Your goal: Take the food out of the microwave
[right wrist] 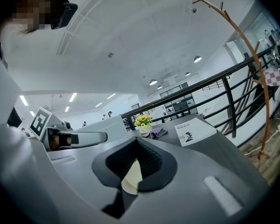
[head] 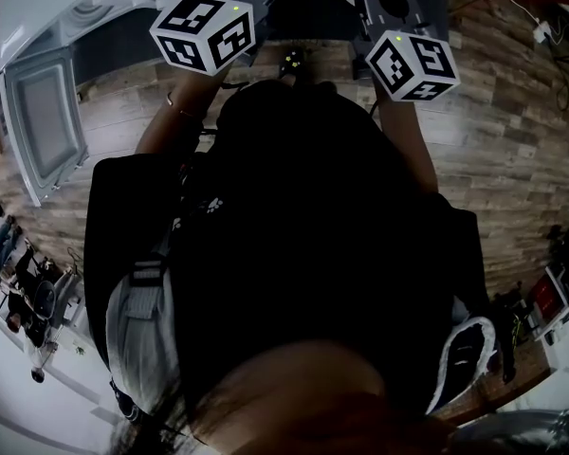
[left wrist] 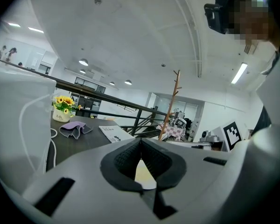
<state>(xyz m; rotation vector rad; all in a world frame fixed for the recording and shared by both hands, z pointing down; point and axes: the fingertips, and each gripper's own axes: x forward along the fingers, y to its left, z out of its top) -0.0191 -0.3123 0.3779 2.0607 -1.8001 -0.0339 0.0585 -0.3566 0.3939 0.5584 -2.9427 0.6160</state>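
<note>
My left gripper [left wrist: 141, 142] is shut, its dark ribbed pads meeting at the tips, and it points out over a dark table [left wrist: 91, 141]. My right gripper [right wrist: 136, 141] is shut too, beside it. A cream patch [left wrist: 144, 175] shows through the gap behind each pair of pads; I cannot tell what it is. The white microwave [head: 40, 126] stands at the left of the head view, its windowed door facing up at me. No food shows in any view. In the head view the marker cubes [head: 202, 32] sit at the top and the fingertips are cut off.
On the dark table are a pot of yellow flowers [left wrist: 62, 108], a purple cloth [left wrist: 74, 129] and a booklet [left wrist: 113, 133]. A white cable [left wrist: 52, 139] runs by the microwave's side [left wrist: 14, 125]. A black railing [right wrist: 224, 94] and a wooden coat stand [right wrist: 259, 78] lie beyond. The floor is wood planks [head: 512, 131].
</note>
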